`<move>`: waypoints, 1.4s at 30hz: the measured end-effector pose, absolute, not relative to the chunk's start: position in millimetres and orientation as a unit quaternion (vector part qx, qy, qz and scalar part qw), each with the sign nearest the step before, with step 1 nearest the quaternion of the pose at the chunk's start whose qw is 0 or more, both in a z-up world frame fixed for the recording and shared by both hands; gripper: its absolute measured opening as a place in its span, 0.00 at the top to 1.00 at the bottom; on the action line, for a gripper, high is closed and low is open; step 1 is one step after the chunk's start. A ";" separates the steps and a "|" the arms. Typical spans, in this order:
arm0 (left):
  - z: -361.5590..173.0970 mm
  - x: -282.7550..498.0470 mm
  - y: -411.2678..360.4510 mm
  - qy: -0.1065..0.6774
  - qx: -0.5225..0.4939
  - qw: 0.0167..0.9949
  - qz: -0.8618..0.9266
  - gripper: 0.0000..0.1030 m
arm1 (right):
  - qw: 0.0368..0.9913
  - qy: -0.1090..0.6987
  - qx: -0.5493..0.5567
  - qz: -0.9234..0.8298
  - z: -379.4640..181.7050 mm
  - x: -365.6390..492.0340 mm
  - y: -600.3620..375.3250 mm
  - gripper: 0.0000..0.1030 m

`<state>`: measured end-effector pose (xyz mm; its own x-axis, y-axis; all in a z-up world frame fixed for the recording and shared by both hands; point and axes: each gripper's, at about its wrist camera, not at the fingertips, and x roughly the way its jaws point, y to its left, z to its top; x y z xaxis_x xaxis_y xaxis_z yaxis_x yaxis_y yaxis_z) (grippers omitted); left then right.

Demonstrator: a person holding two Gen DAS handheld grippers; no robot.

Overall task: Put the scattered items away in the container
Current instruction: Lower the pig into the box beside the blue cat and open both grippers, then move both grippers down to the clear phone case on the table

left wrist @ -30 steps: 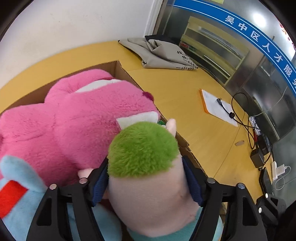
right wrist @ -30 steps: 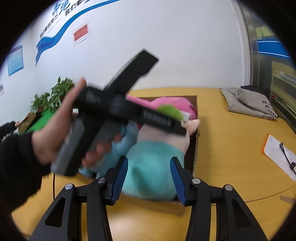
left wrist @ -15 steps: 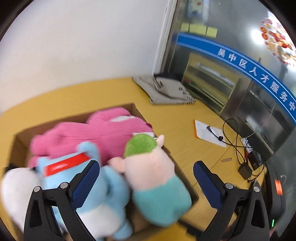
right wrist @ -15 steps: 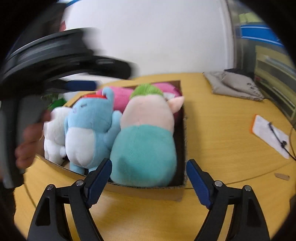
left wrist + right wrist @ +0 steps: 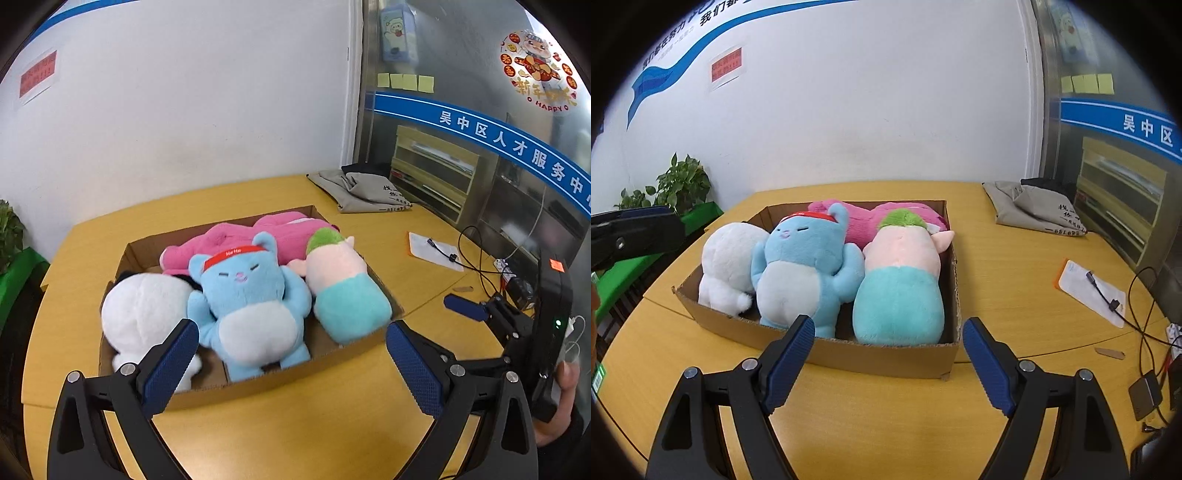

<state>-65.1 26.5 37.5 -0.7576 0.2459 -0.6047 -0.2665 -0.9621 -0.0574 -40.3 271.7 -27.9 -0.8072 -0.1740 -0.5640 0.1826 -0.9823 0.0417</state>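
Observation:
A cardboard box (image 5: 258, 384) (image 5: 886, 360) sits on the yellow table and holds several plush toys: a white one (image 5: 144, 310) (image 5: 727, 262), a blue one with a red headband (image 5: 251, 295) (image 5: 801, 269), a pink one (image 5: 273, 232) (image 5: 864, 218) at the back, and a green-haired one in teal (image 5: 343, 284) (image 5: 901, 284). My left gripper (image 5: 291, 358) is open and empty, in front of the box. My right gripper (image 5: 888, 362) is open and empty at the box's near wall; it also shows in the left wrist view (image 5: 517, 325).
A folded grey cloth (image 5: 365, 190) (image 5: 1034, 206) lies at the table's back right. A clipboard with paper (image 5: 432, 249) (image 5: 1089, 291) and black cables (image 5: 1145, 321) lie right of the box. A potted plant (image 5: 672, 184) stands left.
My left gripper let go of the green-haired plush, opened wide and pulled back from the box. My right gripper opened wider and drew back a little.

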 end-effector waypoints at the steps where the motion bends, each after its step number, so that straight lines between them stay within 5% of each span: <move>1: 36.4 -58.1 24.2 0.014 -0.319 0.137 0.938 0.00 | 0.092 0.014 0.296 -0.951 -27.9 -36.2 269.0 0.20; 29: 28.5 54.3 -27.1 0.012 -0.333 0.087 0.939 0.00 | 0.136 0.037 0.313 -0.939 -29.5 34.0 246.7 0.20; 42: -96.1 150.2 -40.7 -0.025 -0.507 0.113 0.854 0.02 | 0.327 0.096 0.421 -0.841 -128.2 143.2 204.4 0.22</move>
<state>150.2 -40.7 -96.1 -0.4600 0.2187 -0.8606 -0.1687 -0.9731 -0.1571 143.2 204.4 -128.2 -0.4316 -0.4697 -0.7702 0.6307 -0.7675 0.1147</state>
